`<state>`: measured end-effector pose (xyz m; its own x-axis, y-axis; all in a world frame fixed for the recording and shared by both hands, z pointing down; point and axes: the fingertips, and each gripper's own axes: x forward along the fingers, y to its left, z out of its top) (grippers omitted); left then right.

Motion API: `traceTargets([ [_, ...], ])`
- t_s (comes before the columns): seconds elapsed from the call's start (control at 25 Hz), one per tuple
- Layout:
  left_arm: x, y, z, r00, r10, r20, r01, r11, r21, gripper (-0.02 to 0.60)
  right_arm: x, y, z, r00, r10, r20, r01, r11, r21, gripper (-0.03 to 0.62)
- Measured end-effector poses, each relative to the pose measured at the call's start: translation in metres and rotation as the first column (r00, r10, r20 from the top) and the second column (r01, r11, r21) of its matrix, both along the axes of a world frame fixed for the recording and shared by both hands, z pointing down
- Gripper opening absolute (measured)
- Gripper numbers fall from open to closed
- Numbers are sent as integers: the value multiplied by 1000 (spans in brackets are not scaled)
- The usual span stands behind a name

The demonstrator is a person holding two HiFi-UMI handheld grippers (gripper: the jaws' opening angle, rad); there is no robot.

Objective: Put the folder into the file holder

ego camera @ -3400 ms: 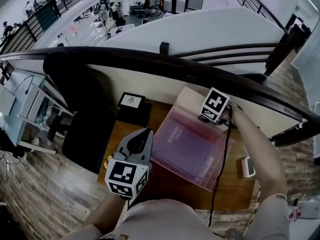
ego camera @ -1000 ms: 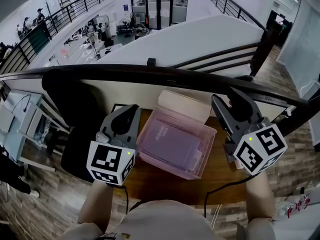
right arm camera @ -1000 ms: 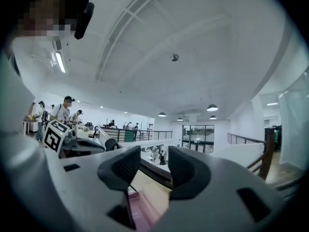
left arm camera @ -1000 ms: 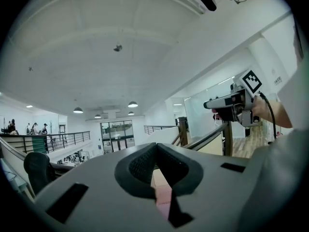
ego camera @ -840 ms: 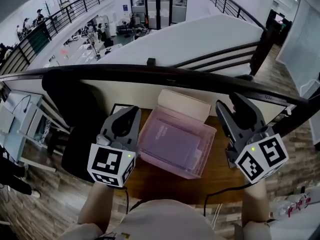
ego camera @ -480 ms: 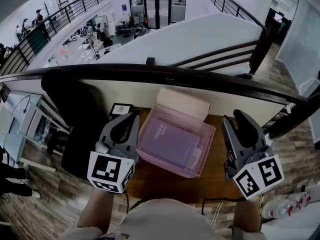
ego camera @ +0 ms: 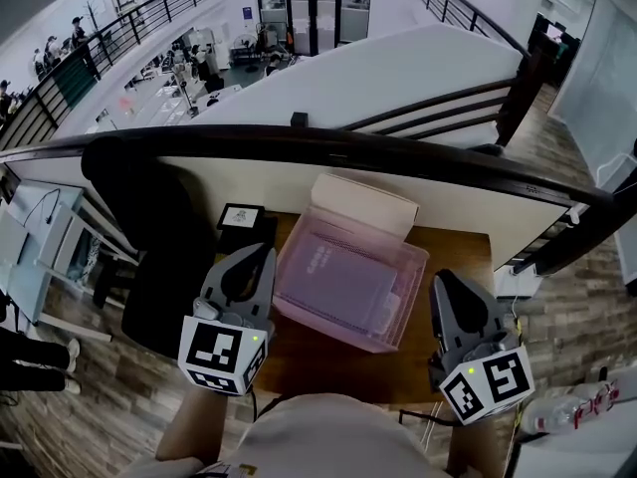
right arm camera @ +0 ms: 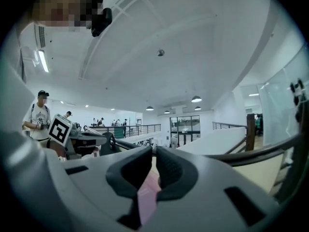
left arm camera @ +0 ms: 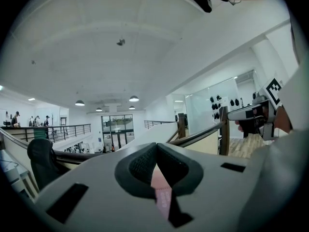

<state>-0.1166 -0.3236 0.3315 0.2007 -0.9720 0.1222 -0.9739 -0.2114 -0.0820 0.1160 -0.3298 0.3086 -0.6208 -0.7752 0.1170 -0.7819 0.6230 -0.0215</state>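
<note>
**Right tongs nearly closed, nothing gripped**
The right tongs (right arm camera: 153,153) have just been closing and stand all but together, with nothing between them. A pink surface (right arm camera: 145,199) shows low through the slit. A marker cube (right arm camera: 59,129) sits at left, a black railing (right arm camera: 238,156) crosses beyond, and a ceiling lamp (right arm camera: 195,99) glows overhead.

Left gripper (ego camera: 257,255) jaws together; right gripper (ego camera: 444,281) jaws just been closing, near-together, empty.

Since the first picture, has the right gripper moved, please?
Yes: the right gripper has drawn back from the file holder's far corner to the desk's near edge, its jaws just closing, nothing between them.
</note>
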Motion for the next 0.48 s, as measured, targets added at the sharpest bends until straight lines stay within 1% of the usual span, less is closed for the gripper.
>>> traceTargets([
  [0.12,1,1,2,1000,-1,2,1,1000,-6,3,-1,1,4,999,-15,34,16,999,-35,14],
  [0.2,1,1,3,1000,1,3,-1,1000,-6,3,0,0,2,999,-23,48,25,999,-41,5],
  [0.48,4,3,4,1000,5,-1,-5,1000,-13,3,-3,5,-2,998,-58,-1,58,998,-11,3],
])
